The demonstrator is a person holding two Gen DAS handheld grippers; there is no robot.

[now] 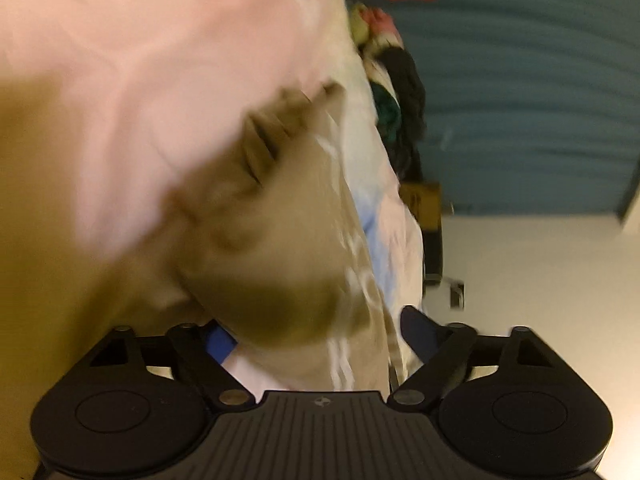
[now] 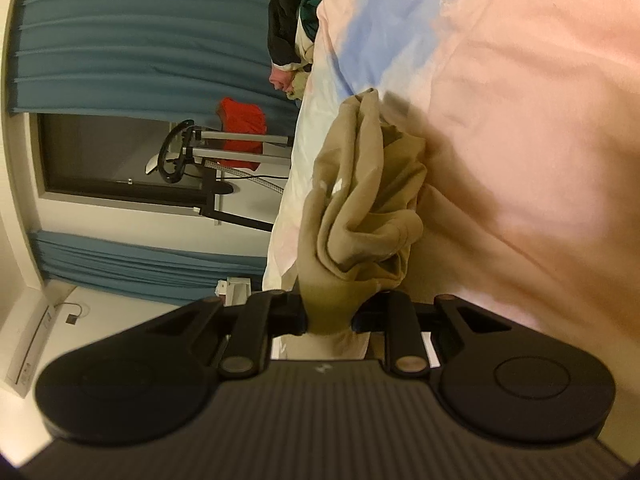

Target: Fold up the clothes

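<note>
Khaki-brown crumpled cotton garment [image 2: 360,216] bunches right at the right tongs [image 2: 330,318], whose black fingers are clenched on a twisted fold of it; the rest of the cloth rises in loose folds against the pink and pale-blue patterned bed sheet [image 2: 520,120] that fills the right side of that view. From the left wrist view the same garment [image 1: 280,260] lies blurred on the sheet [image 1: 120,60], draped between the fingers of the left tongs [image 1: 316,340], which stand wide apart and released; whether the blue pads [image 1: 219,344] touch the fabric I cannot tell.

Along the bed's far edge sits a heap of dark black and green clothes [image 2: 292,12], with a pinkish item just beside it. Beyond the edge hang teal pleated curtains [image 2: 140,32], framing a dark window [image 2: 100,152]. A red cloth [image 2: 242,132] hangs over a metal-framed stand with a black loop handle [image 2: 176,152], close to the bed's side. Pale floor [image 1: 540,300] lies open past the mattress edge, where a chair's castor base [image 1: 444,280] stands near the bed.
</note>
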